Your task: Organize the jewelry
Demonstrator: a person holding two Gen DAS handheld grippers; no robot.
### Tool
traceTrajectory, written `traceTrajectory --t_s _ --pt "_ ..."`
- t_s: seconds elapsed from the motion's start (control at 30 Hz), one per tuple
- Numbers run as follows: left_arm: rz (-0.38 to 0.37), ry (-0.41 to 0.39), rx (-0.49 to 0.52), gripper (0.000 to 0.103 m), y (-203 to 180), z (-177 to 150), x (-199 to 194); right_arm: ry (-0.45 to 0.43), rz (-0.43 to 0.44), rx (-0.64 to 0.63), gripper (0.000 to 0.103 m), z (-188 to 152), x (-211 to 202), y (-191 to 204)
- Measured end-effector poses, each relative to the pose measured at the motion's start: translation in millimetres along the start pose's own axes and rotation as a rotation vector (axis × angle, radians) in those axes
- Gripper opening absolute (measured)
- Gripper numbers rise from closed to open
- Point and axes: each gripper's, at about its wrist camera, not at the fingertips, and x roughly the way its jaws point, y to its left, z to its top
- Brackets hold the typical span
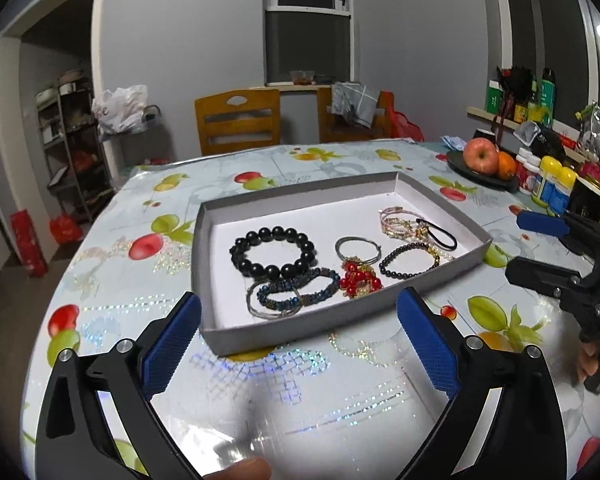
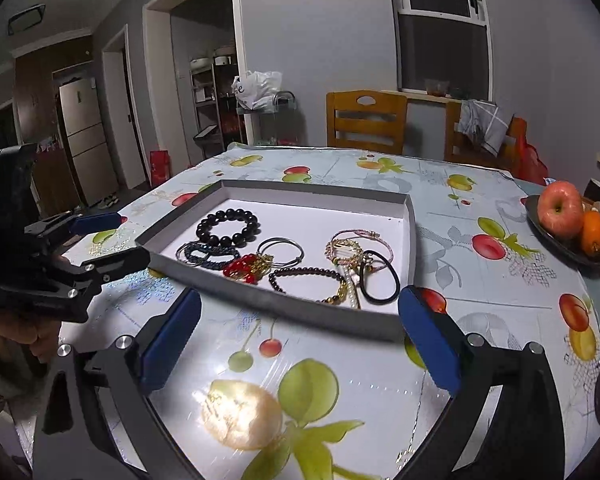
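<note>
Both of your tools are spread wide and hold nothing. The left gripper (image 1: 298, 320) sits at lower centre of its view, just short of the near wall of the tray (image 1: 204, 264). The bracelets lie directly ahead at frame centre, the black bead bracelet (image 1: 273, 251) nearest this hand. Your right gripper (image 2: 300, 320) faces the tray's other end, closest to the black hair tie (image 2: 379, 278).

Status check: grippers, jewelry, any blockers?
Left gripper and right gripper open, empty, short of the tray. Bracelets piled inside, black bead bracelet apart. Nothing blocking.
</note>
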Motion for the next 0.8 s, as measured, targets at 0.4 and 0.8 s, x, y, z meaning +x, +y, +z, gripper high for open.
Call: traceTrajectory --t_s 0.4,0.8 --pt "0.013 -0.108 -0.019 0.098 -0.1 -5.9 -19.8 -0.073 -0.037 0.002 0.097 -5.8 -17.2 1.0" --pt "0.018 -0.128 -0.01 0.098 -2.7 -4.0 -22.3 -0.085 -0.044 0.01 0.097 -6.8 -19.9 -1.1"
